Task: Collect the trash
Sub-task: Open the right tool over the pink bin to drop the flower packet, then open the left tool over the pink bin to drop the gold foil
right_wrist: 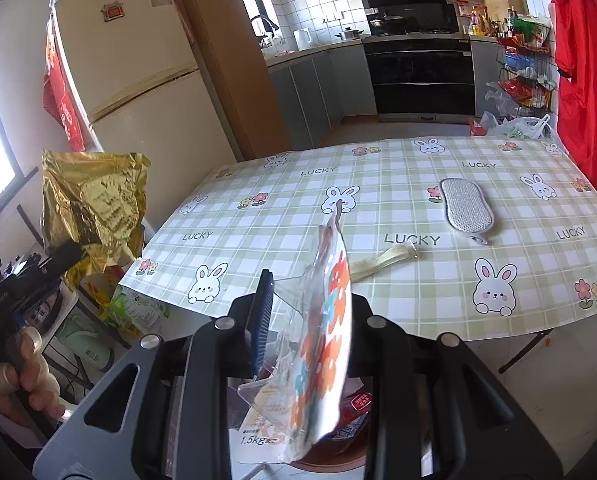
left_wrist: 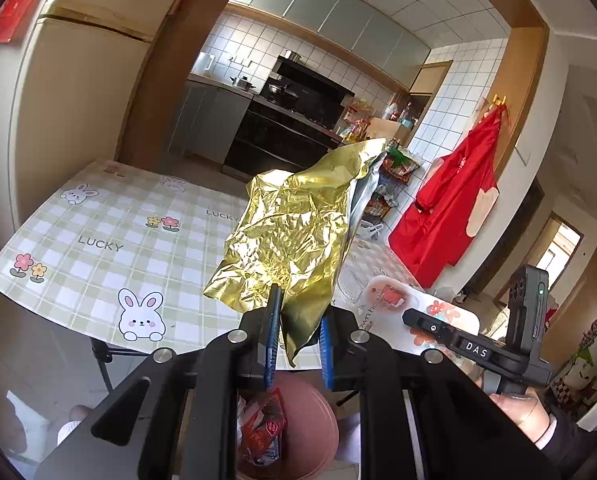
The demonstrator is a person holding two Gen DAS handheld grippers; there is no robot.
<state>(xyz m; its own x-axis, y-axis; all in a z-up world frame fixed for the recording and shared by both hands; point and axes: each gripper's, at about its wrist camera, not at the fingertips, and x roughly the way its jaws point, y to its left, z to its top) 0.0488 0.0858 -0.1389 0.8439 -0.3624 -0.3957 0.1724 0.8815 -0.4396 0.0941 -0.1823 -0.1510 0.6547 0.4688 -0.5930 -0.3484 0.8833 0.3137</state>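
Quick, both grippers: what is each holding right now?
Left gripper: closed on the gold foil bag.
Right gripper: closed on the flower-print plastic packet.

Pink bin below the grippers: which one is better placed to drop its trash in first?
Probably the left gripper: its gold foil bag hangs above the pink bin. The right gripper's flowered packet looks similarly close.

Bin and gripped corners going unseen

The left hand-held gripper (left_wrist: pixel 296 332) is covering most of the pink bin (left_wrist: pixel 318 420); the flowered packet (right_wrist: pixel 322 332) is hiding the right hand-held gripper's (right_wrist: pixel 306 320) far pad; the red wrappers' print is staying unreadable.
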